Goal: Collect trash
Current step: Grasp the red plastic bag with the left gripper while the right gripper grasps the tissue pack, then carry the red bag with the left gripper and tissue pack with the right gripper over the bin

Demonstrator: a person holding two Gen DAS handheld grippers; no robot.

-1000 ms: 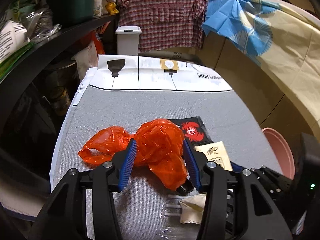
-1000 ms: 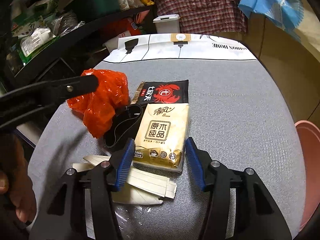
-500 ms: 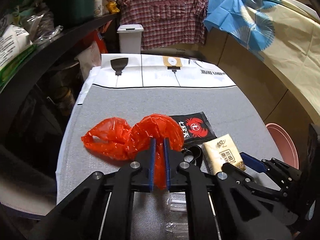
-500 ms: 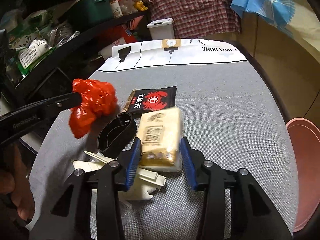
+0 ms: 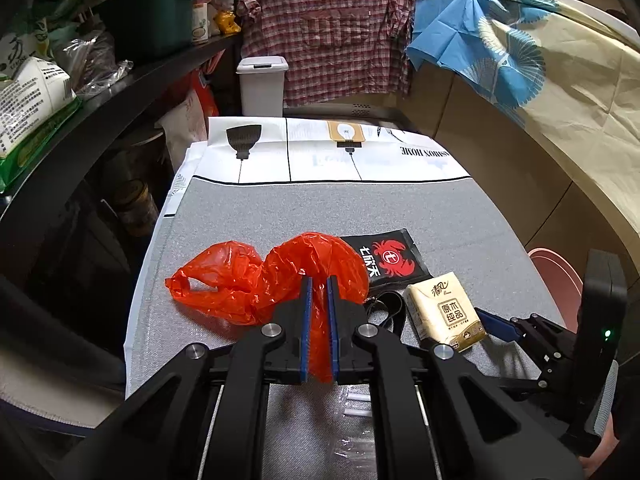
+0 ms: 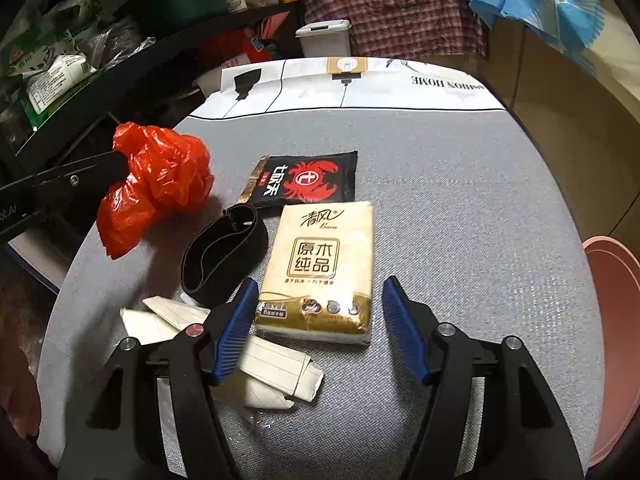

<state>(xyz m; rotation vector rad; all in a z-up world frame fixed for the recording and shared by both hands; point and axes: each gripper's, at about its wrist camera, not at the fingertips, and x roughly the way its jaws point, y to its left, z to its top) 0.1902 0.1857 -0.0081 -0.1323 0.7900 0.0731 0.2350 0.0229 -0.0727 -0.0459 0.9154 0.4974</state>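
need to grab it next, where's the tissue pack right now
In the right wrist view the tissue pack lies flat on the grey table, between the open right gripper's fingers, just below the black crab packet.
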